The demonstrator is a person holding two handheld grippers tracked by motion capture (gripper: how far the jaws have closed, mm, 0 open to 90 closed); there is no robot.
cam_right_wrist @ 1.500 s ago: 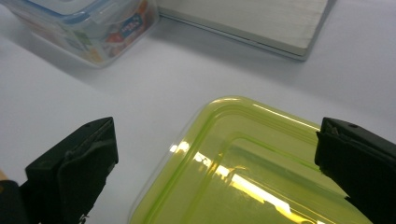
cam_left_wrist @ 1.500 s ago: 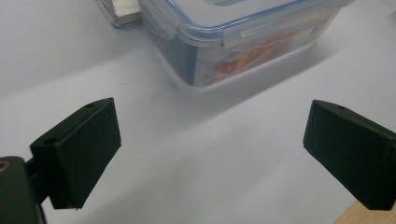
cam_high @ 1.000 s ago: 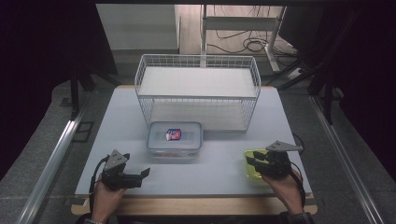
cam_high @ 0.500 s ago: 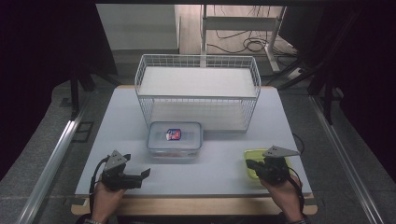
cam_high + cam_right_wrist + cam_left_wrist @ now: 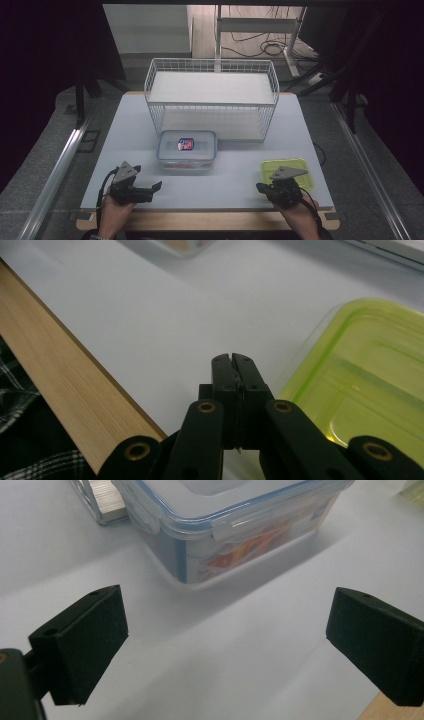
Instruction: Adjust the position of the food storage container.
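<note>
A person's two hands, each holding a black two-jaw gripper, rest at the near edge of a white table (image 5: 240, 175) with a wooden rim.

The right gripper (image 5: 234, 360) has its jaws pressed fully together with nothing between them; they have just been closing. Seen from its own camera, the closed tips hover over bare tabletop, just beside the near-left edge of a yellow-green container lid (image 5: 370, 375) lying flat. Whether the jaws touch the lid's rim cannot be told. In the high view this gripper (image 5: 264, 188) sits at the lid's (image 5: 295, 166) near-left corner, with the grey plate on top overlapping the lid.

The left gripper (image 5: 225, 645) has its jaws spread wide, holding and touching nothing. Between and beyond them lies bare table, then a clear plastic food box (image 5: 235, 525) with a snap-on, blue-sealed lid and a red-and-orange label on its side, apart from the jaws. In the high view this gripper (image 5: 156, 186) is at the table's near-left, pointing right, with the food box (image 5: 187, 149) a little farther back and to its right.

Behind the food box stands a white wire basket (image 5: 211, 97), touching or nearly touching the box's far side. The open tabletop between the two grippers holds nothing in the way. Cables lie on the floor beyond the table.
</note>
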